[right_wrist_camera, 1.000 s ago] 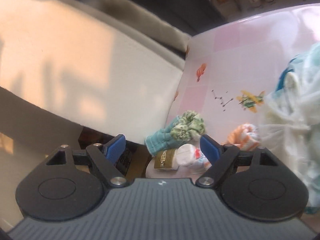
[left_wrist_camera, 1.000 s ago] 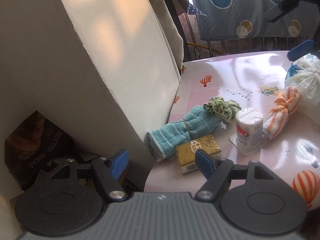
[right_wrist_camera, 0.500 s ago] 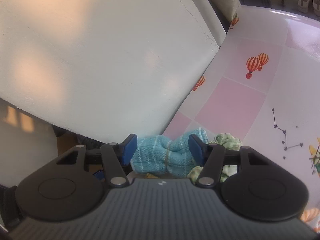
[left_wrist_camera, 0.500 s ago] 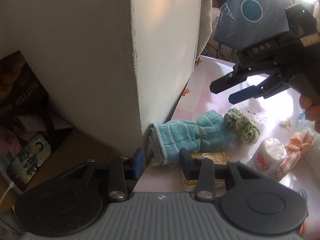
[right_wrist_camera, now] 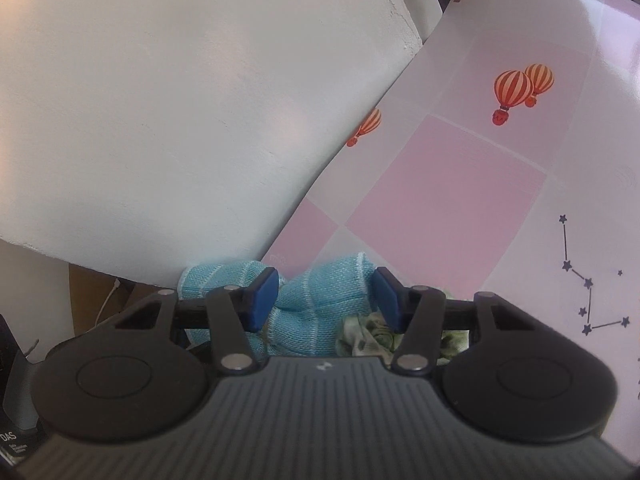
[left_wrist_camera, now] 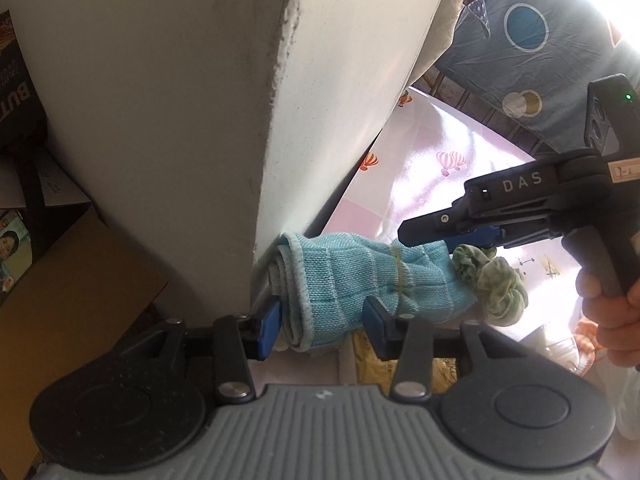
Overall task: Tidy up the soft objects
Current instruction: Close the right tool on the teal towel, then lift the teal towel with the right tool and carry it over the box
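Since a second ago both grippers have been dropping from wide views of the table onto the rolled teal cloth (left_wrist_camera: 352,276), which is lying at the table's edge against the white wall corner (left_wrist_camera: 320,100). The left gripper (left_wrist_camera: 322,320) is now straddling the cloth's open rolled end; its jaws, narrower than before, are easing slightly apart, the blue pads (left_wrist_camera: 268,322) sitting just beside the fabric, and a firm press cannot be told. The right gripper (right_wrist_camera: 322,300) is closing around the cloth's other half, the fabric filling the gap between its pads (right_wrist_camera: 262,296) with a sliver showing on the right side. A green scrunchie (left_wrist_camera: 492,280) is touching the cloth's far end, under the right gripper. A yellow packet (left_wrist_camera: 368,364) is lying beneath the left gripper, and the pink balloon-print tablecloth (right_wrist_camera: 440,200) is stretching beyond. A hand (left_wrist_camera: 612,320) is holding the right gripper's handle.
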Motion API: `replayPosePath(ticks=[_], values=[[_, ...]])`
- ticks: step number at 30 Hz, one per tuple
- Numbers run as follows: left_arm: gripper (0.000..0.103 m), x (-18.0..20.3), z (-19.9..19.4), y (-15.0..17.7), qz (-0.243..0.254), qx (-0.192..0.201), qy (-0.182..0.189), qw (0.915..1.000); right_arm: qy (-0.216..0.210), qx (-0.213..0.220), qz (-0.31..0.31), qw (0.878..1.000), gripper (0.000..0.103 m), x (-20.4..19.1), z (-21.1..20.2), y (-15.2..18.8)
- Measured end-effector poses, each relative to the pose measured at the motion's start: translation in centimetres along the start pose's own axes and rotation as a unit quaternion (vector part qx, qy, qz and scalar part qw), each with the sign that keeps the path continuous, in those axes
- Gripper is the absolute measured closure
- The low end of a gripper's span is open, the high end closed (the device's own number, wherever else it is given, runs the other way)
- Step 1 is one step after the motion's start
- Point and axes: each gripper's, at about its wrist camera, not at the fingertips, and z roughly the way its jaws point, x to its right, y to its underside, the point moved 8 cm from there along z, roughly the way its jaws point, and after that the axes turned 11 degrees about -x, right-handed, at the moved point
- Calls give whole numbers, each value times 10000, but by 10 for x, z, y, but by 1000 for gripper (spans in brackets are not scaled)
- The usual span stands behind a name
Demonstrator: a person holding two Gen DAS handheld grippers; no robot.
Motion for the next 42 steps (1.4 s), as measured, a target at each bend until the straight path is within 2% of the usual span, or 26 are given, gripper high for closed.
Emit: replayPosePath(ticks=[2,4,5,7,9,10,14,20,28,36,42], values=[[61,0,2,-1,-70,-30,39,10000,33,-35,-11,10000,53,-2,1,4],[73,0,1,-2,-99,-44,46,9999,75,-41,-77,9999,55,-5,1,6],[76,0,2,-3,-110,-51,19,9999,88,-29,-106,9999,59,-7,1,7],[90,1,0,-3,-116,-31,35,9999,72,3,-174,9998,68,-11,0,6],[92,3,-2,-4,-111,41,13,9999,15,59,-203,9998,79,-16,1,6],[93,5,-6,-4,-80,108,-7,9999,-4,100,-226,9997,82,-18,0,5],[95,11,-25,-4,13,387,8,9992,-44,252,-318,9992,87,-26,-7,4],[95,23,-62,-4,210,790,65,9966,-189,497,-309,9981,89,-35,-25,5],[95,46,-118,4,442,1172,330,9916,-481,935,-211,9942,90,-46,-76,22],[95,107,-167,24,1054,1426,828,9807,-738,1572,75,9848,90,-31,-164,80],[95,192,-183,43,1785,1426,1395,9635,-755,2262,585,9694,90,16,-243,154]])
